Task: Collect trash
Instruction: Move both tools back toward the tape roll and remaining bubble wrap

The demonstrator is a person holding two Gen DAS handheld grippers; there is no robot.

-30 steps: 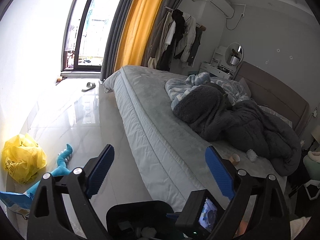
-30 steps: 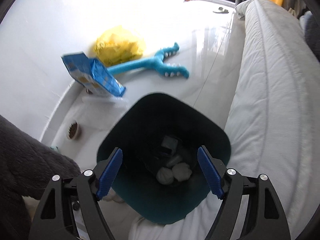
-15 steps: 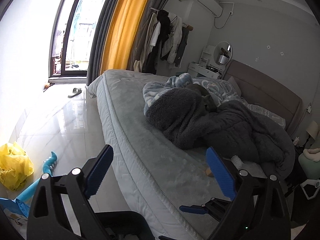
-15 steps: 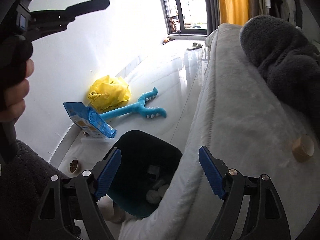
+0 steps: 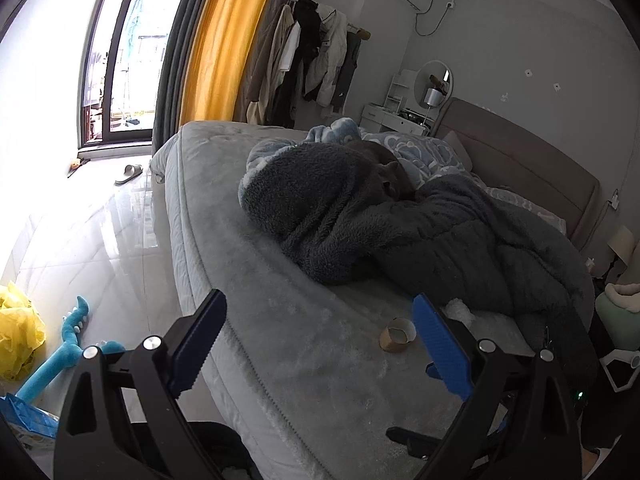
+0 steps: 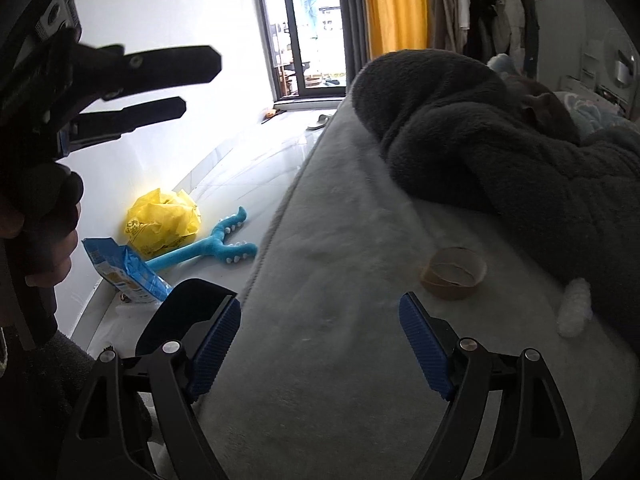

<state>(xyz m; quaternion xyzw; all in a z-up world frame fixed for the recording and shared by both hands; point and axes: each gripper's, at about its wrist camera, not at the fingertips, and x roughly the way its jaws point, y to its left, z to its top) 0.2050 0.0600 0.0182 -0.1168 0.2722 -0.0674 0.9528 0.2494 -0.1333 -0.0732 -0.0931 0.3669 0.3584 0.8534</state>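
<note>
The bed (image 5: 280, 320) fills most of both views, its pale grey plush cover bare near the edge, with a dark fleecy blanket (image 5: 360, 216) heaped across the middle and a light blue patterned quilt (image 5: 424, 152) behind it. On the glossy white floor (image 6: 248, 168) beside the bed stands a dark bin (image 6: 180, 312), only its rim and shadowed mouth in sight, so what is in it cannot be made out. Near it lie a long blue toy (image 6: 208, 246), a crumpled yellow bag (image 6: 164, 220) with dark print too small to read, and a blue packet (image 6: 128, 272) whose label is likewise illegible.

The trash lies on the bed cover close to the blanket's edge: a short brown cardboard ring (image 6: 454, 272), hollow and lying on its side, and just beside it a small white wad (image 6: 576, 308), possibly tissue.

The right gripper (image 6: 320, 344) hangs over the bed edge with its blue ribbed pads wide apart and nothing between them; the ring sits ahead and to the right. The left gripper (image 5: 320, 344) is likewise spread wide and empty, the ring showing near its right pad.
</note>
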